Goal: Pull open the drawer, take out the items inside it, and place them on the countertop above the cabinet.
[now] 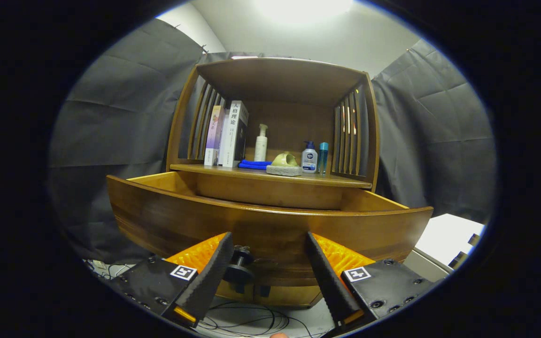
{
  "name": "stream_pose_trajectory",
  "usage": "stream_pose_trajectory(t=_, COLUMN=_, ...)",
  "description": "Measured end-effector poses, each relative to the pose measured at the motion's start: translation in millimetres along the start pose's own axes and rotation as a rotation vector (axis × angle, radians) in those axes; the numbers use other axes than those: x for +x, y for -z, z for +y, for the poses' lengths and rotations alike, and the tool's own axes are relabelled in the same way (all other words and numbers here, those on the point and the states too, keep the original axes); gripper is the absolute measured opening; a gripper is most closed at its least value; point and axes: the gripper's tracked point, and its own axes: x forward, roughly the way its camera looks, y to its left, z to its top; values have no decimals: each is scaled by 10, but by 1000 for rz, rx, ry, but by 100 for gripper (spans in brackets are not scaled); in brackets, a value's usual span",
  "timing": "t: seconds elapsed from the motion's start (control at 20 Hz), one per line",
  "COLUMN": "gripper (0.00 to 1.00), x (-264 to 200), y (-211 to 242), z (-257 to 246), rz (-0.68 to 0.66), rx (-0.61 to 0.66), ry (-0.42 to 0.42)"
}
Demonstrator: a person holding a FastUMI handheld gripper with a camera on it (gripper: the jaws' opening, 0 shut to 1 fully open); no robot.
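Note:
A wooden cabinet's drawer (270, 225) stands pulled out toward me, its curved front panel just ahead of my fingers. Its dark round knob (240, 263) sits between my fingers, close to the left one, and neither finger presses on it. My gripper (268, 241) is open, fingertips near the drawer front. The drawer's inside is hidden behind its front panel. Above it runs the countertop (345, 180), carrying books (228, 136), a white pump bottle (261, 143), a blue cloth (253, 165), a green item on a grey sponge (283, 165), and two small bottles (315, 158).
Slatted side walls and a roof enclose the countertop shelf. Cables (251, 321) lie on the floor under the drawer. A white surface (446, 237) sits to the right, below the drawer's corner. Grey cloth walls surround the cabinet.

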Motion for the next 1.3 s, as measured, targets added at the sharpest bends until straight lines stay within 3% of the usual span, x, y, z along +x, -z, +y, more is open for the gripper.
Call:
stream_pose_trajectory(t=0.5, gripper=100, x=255, y=-35, z=11, rz=-5, rx=-3, ry=19)
stream_pose_trajectory(t=1.3, gripper=100, x=1301, y=-164, z=7, rz=42, rx=72, ry=23)
